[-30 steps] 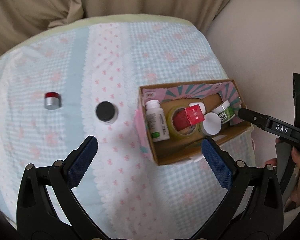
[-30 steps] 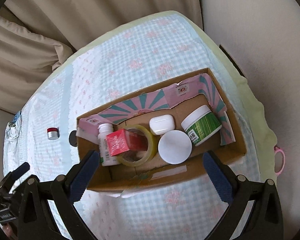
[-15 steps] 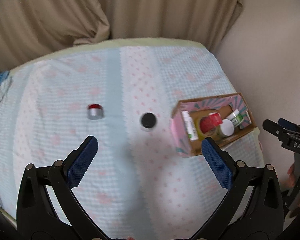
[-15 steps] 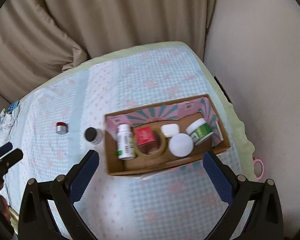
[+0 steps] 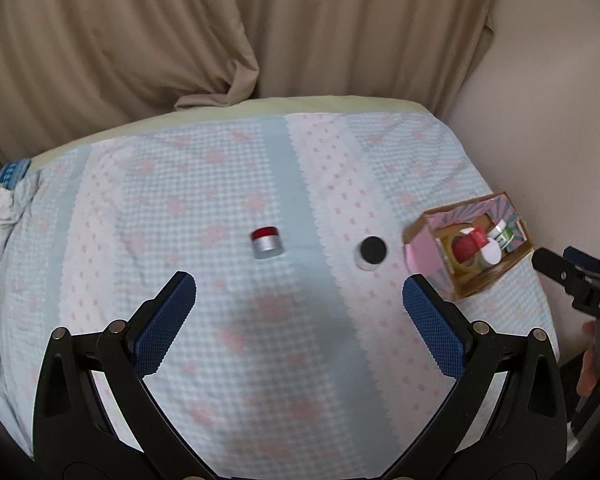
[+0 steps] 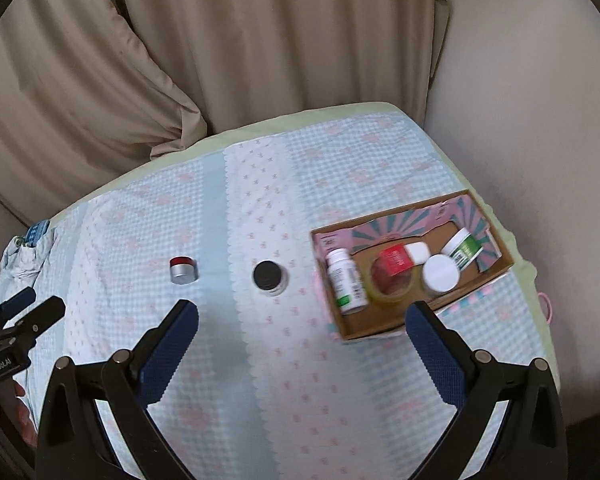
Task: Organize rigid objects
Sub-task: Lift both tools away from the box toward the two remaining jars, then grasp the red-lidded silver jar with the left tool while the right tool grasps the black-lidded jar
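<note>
Both claws, left claw (image 5: 299, 316) and right claw (image 6: 302, 338), spread, empty; silver red-topped jar (image 5: 266, 242), round black-lidded jar (image 6: 270, 277) on waffle cloth (image 6: 260, 380).

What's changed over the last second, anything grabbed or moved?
Both grippers pulled back and up from the cardboard box; left gripper and right gripper remain open, empty. Nothing grabbed. The red-topped jar and black-lidded jar stay on the bedspread, box contents unchanged.

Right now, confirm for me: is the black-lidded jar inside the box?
No, the black-lidded jar stands on the cloth just outside the box, between it and the red-topped jar.
</note>
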